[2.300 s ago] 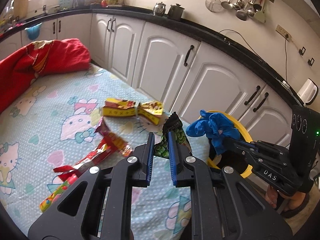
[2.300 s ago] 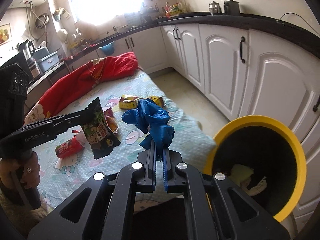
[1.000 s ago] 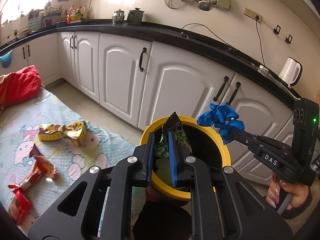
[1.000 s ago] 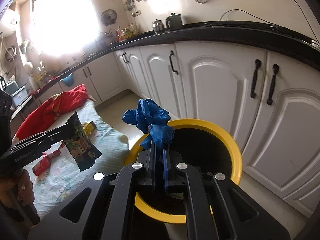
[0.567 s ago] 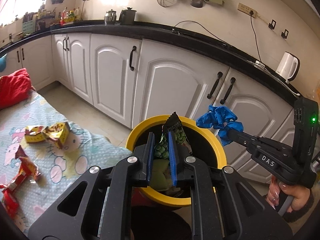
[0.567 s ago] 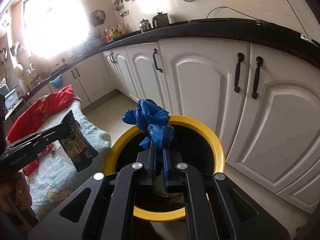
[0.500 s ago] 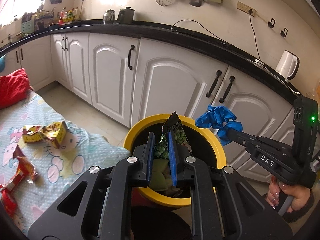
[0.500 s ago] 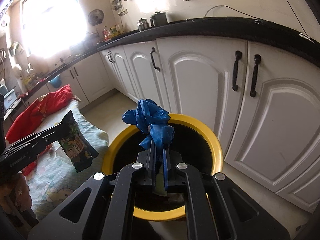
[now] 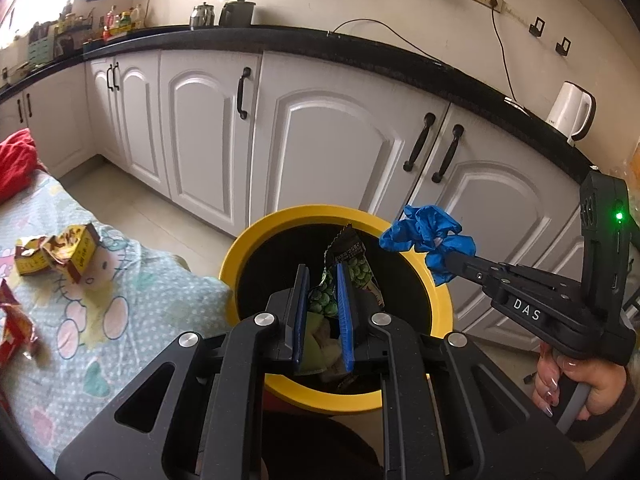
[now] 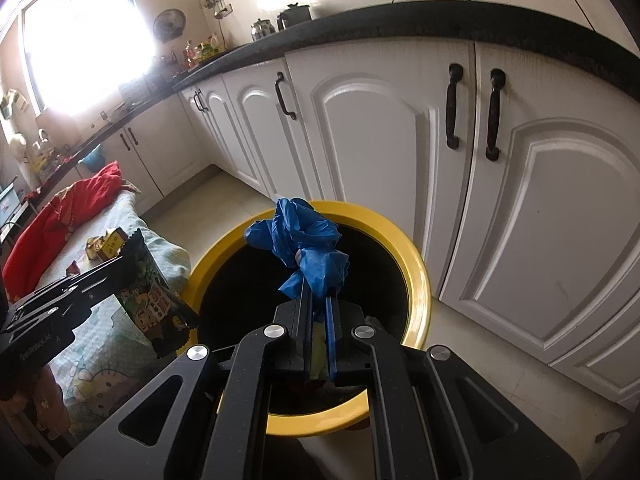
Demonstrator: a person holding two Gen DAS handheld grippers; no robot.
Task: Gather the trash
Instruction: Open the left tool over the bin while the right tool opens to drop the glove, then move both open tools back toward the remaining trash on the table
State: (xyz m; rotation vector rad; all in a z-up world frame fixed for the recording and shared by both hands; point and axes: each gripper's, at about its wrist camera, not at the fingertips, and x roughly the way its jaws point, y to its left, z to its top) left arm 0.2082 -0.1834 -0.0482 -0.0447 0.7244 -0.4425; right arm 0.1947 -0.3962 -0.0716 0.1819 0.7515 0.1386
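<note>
Left wrist view: left gripper (image 9: 323, 280) at lower centre, jaws narrow and clamped on a green snack wrapper (image 9: 352, 268), which stands up between the blue pads. Wrapper sits over the mouth of the yellow-rimmed bin (image 9: 256, 240) at frame centre; scraps visible inside the bin, too dim to identify. Right gripper (image 9: 452, 258) enters from the right edge, held by a hand (image 9: 576, 376) at lower right, jaws closed on a crumpled blue glove (image 9: 428, 234) above the bin's right rim. Patterned sheet (image 9: 100, 320) fills the lower left; on it a yellow carton (image 9: 56, 254) at left centre and a red wrapper (image 9: 12, 328) at the left edge. White cabinets (image 9: 328, 136) behind the bin.

Right wrist view: right gripper (image 10: 318, 308) at lower centre, jaws nearly together, pinching the blue glove (image 10: 304, 244), which bunches above the fingertips over the bin opening. Yellow rim of the bin (image 10: 416, 280) rings the frame centre. Left gripper (image 10: 128, 272) comes in from the left edge, holding the green snack wrapper (image 10: 154, 304); wrapper hangs at the bin's left rim, its lower corner over the opening. Red cloth (image 10: 60, 212) at left centre on the sheet.
</note>
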